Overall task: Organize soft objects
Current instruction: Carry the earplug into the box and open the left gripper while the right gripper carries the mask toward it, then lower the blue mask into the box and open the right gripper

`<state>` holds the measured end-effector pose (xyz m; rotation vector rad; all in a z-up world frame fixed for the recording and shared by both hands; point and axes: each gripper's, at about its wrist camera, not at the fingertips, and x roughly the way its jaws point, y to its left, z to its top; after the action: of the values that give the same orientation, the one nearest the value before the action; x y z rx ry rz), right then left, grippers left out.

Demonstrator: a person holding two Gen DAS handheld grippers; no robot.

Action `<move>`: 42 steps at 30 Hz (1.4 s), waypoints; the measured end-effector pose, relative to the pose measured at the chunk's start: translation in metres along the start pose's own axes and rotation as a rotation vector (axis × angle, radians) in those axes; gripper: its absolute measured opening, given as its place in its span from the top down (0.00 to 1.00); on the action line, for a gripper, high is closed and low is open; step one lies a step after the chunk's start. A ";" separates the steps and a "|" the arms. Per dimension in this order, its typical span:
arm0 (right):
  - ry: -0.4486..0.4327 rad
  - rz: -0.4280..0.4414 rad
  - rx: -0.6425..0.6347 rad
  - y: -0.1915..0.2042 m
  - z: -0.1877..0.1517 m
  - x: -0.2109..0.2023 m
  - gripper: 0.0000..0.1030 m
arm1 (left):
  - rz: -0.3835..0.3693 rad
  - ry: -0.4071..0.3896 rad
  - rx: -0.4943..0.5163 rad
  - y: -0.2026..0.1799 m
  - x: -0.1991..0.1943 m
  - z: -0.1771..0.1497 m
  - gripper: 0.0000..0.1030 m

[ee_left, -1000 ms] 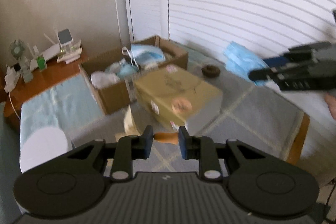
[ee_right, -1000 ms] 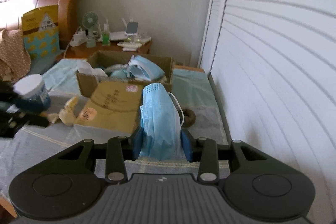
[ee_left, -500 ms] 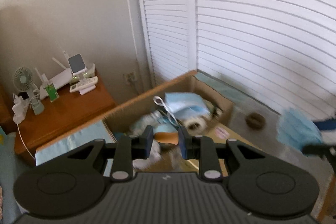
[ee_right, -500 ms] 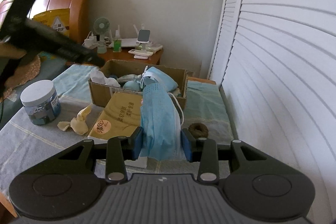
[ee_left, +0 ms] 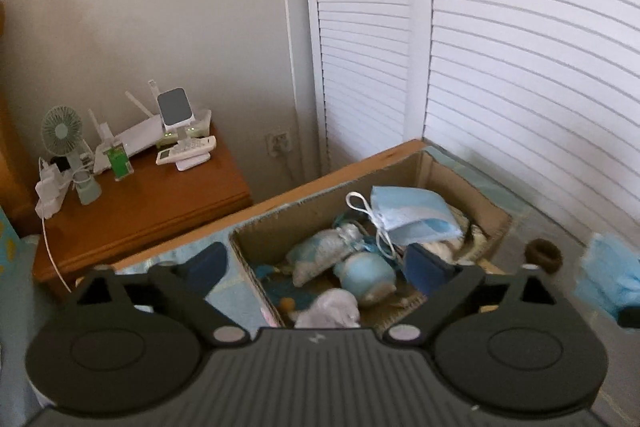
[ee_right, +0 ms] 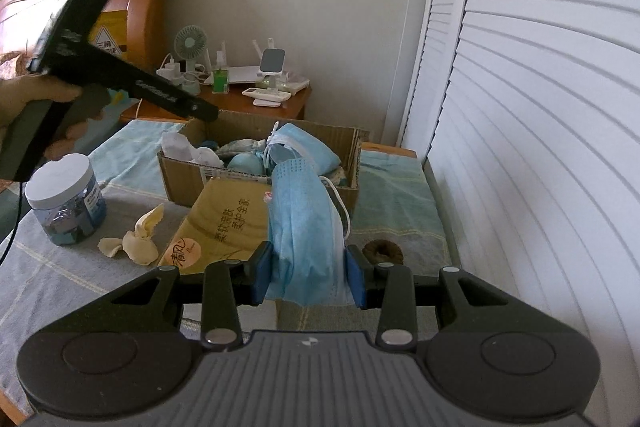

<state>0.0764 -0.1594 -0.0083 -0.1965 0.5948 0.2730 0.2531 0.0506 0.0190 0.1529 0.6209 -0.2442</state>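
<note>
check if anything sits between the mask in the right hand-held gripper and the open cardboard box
The flat closed carton lies on the bed between the blue mask and the cardboard box, low enough to pass over. The left hand-held gripper hovers at the box's far left corner.

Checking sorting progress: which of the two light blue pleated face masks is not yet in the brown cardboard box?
The light blue pleated face mask clamped upright in the right gripper, in front of the brown cardboard box. The other mask lies on the box's contents.

Pale blue pleated face mask [ee_right: 306,223] with white ear loops; brown cardboard box [ee_right: 256,175]; cream cloth [ee_right: 138,239]; dark blue jar [ee_right: 66,201] with white lid; grey bedspread [ee_right: 60,279] with thin yellow stripes; white slatted doors [ee_left: 520,67]
</note>
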 end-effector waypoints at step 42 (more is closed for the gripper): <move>0.070 0.170 -0.250 0.079 0.132 0.153 0.58 | 0.137 -0.014 -0.189 -0.024 -0.107 -0.122 0.01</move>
<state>0.2426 -0.0203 0.0024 -0.3984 0.6476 0.5070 0.0949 0.0728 -0.0173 0.0112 0.6134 -0.0532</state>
